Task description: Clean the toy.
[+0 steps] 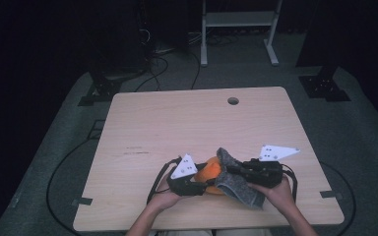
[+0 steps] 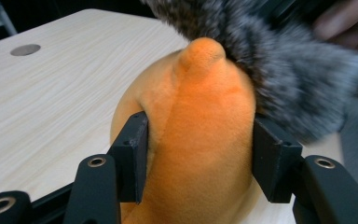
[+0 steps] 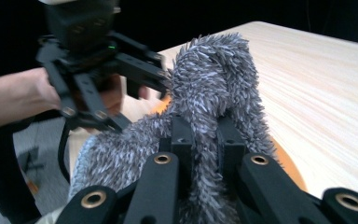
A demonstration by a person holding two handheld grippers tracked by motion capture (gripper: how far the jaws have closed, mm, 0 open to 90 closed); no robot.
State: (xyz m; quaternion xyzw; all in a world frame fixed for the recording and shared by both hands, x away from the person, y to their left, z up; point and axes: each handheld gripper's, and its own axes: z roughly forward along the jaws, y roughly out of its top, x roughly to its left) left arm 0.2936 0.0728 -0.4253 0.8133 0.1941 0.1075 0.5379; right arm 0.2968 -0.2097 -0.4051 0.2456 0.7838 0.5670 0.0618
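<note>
Standing on grey carpet [image 1: 54, 147], dark room: pale wood table [image 1: 177, 123].

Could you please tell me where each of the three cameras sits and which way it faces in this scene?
High view: above the person's side, looking forward and down on the table; both forearms, hands and grippers show.
Left gripper view: rides the left gripper, looking along its jaws, which flank the orange plush; fingers of the other hand show beyond.
Right gripper view: rides the right gripper, looking along its jaws, shut on the grey fabric; the left hand shows with its gripper.
Shared: all three views show the grey fabric and tabletop.
</note>
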